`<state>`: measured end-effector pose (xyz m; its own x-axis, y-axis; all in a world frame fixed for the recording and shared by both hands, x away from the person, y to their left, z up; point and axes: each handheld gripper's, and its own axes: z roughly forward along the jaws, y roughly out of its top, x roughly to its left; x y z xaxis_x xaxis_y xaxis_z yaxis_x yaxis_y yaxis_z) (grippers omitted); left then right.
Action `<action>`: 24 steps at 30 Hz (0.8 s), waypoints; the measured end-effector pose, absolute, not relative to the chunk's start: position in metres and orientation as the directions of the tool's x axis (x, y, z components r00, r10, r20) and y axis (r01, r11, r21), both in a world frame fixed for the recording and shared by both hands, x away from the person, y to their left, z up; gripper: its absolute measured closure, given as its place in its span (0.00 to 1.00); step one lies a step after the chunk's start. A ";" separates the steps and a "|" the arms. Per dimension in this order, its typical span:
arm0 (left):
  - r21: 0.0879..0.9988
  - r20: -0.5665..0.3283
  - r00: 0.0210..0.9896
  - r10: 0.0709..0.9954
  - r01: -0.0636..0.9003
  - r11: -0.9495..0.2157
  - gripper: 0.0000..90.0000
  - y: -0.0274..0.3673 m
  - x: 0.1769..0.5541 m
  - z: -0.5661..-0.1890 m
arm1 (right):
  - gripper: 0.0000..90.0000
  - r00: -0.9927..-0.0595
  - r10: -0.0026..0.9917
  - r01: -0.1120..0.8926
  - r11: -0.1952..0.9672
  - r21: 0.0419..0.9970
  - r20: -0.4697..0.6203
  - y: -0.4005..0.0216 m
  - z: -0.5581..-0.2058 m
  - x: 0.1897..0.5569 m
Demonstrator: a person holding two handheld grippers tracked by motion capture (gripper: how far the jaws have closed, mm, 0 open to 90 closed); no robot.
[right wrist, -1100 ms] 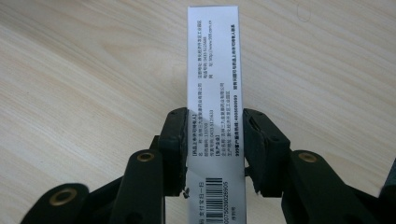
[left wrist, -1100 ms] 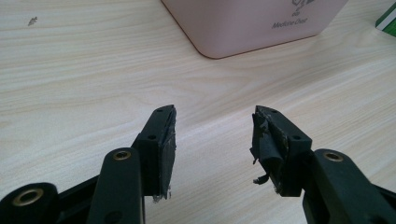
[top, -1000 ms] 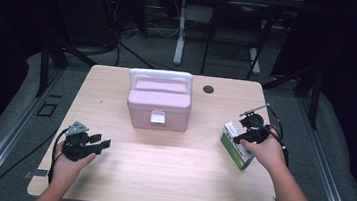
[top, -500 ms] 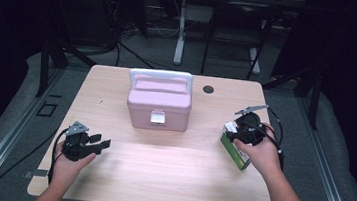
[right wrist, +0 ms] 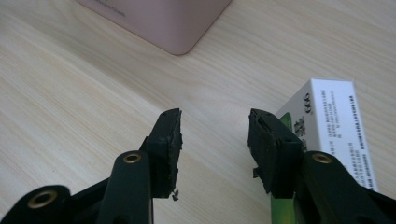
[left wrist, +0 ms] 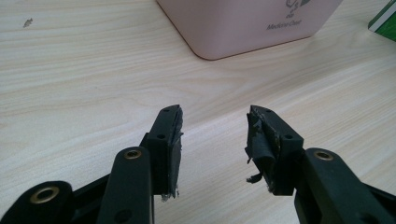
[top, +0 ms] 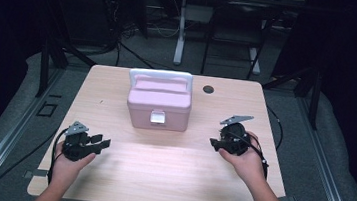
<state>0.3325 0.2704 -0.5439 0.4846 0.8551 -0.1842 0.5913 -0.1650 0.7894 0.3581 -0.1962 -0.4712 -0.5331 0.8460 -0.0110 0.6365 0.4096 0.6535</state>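
Observation:
A pink medicine chest [top: 158, 104] with a white handle and front latch stands shut at the middle of the table; its lower wall [left wrist: 247, 18] [right wrist: 159, 18] fills the top of both gripper views. A white and green carton [right wrist: 327, 126] lies flat just outside one jaw of my right gripper [right wrist: 215, 114]. That gripper [top: 213, 144] is open and points left; its jaws have just been opening, with bare wood between them. My left gripper [top: 104, 142] [left wrist: 215, 112] rests at the front left, open; its jaws have just been closing a little on nothing.
The light wooden table [top: 158, 179] has a round cable hole [top: 208, 89] behind the chest on the right. A corner of the green carton [left wrist: 385, 18] peeks in past the chest. Dark floor, cables and stand legs surround the table.
My right hand has slid left, from the table's right edge toward the middle, and now covers the carton from above. The left hand has stayed in place.

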 end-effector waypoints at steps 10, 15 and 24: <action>0.792 -0.185 0.495 0.849 0.587 -0.169 0.67 0.270 0.333 -0.542 | 0.60 -0.552 0.834 0.630 0.400 0.666 0.021 -0.188 -0.484 0.353; 0.790 -0.200 0.496 0.845 0.591 -0.160 0.67 0.272 0.335 -0.541 | 0.63 -0.550 0.835 0.616 0.387 0.686 0.023 -0.183 -0.487 0.349; 0.786 -0.193 0.484 0.854 0.597 -0.161 0.69 0.277 0.338 -0.540 | 0.69 -0.532 0.844 0.629 0.340 0.699 0.068 -0.174 -0.504 0.350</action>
